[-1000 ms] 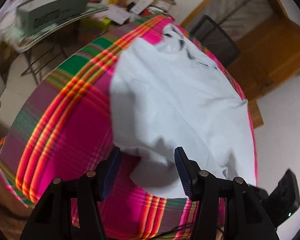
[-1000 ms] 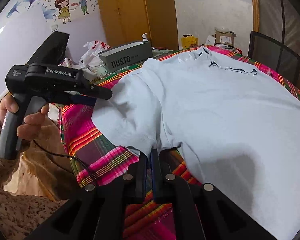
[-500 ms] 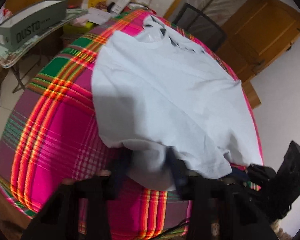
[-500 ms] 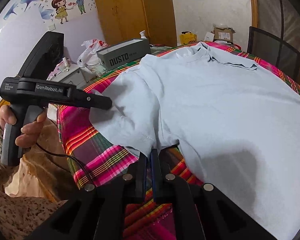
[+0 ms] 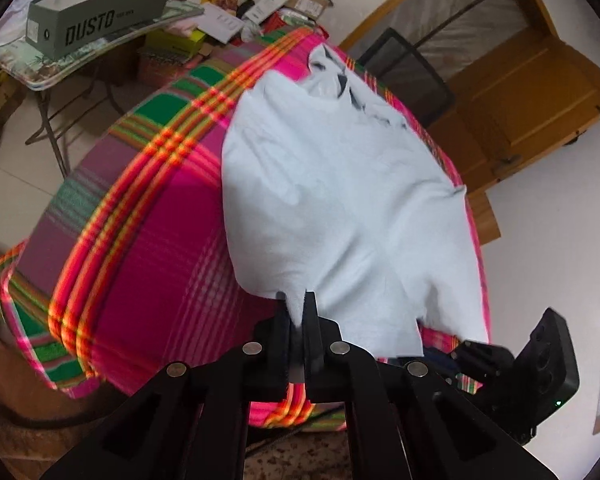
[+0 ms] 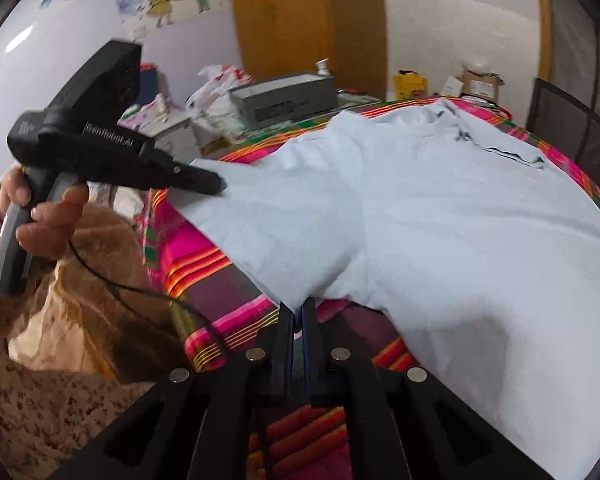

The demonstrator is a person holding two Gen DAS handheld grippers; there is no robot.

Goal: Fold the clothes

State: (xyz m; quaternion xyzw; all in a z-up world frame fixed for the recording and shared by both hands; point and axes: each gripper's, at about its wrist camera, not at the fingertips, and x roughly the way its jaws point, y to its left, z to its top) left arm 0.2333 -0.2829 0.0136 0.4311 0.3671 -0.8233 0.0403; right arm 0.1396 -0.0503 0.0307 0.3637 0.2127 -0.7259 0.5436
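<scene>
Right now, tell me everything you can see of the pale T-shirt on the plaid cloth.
The T-shirt is pale blue-white, soft knit by its look, plain but for dark marks near the collar. It lies spread and wrinkled over the pink plaid tablecloth, collar at the far end. The left gripper is shut on a pinch of its near edge, and the right gripper is shut on another edge point close by, so the fabric between them is raised off the cloth.
</scene>
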